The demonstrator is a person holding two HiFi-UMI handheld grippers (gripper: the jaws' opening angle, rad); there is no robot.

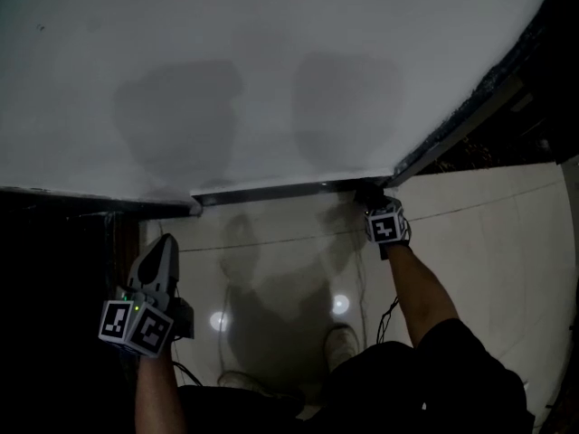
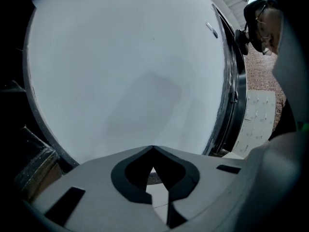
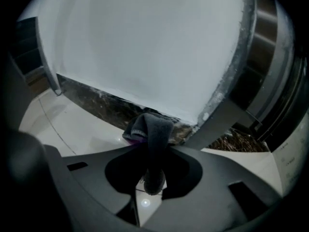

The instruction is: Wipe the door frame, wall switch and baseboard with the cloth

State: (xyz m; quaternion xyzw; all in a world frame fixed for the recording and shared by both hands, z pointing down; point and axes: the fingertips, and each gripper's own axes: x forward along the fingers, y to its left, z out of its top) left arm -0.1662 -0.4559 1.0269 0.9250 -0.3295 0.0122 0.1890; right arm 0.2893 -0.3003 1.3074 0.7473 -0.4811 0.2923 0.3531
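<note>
White wall (image 1: 271, 61) meets dark baseboard (image 3: 96, 98), where right tool (image 3: 153, 149) pinches grey cloth (image 3: 150, 125); left tool (image 2: 153, 152) clenched, empty.

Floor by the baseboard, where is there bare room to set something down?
Bare floor tiles lie between the baseboard, the left gripper and the shoes; more lie right of the right arm. It is crowded at the corner by the door frame, where the right gripper holds the cloth.
</note>
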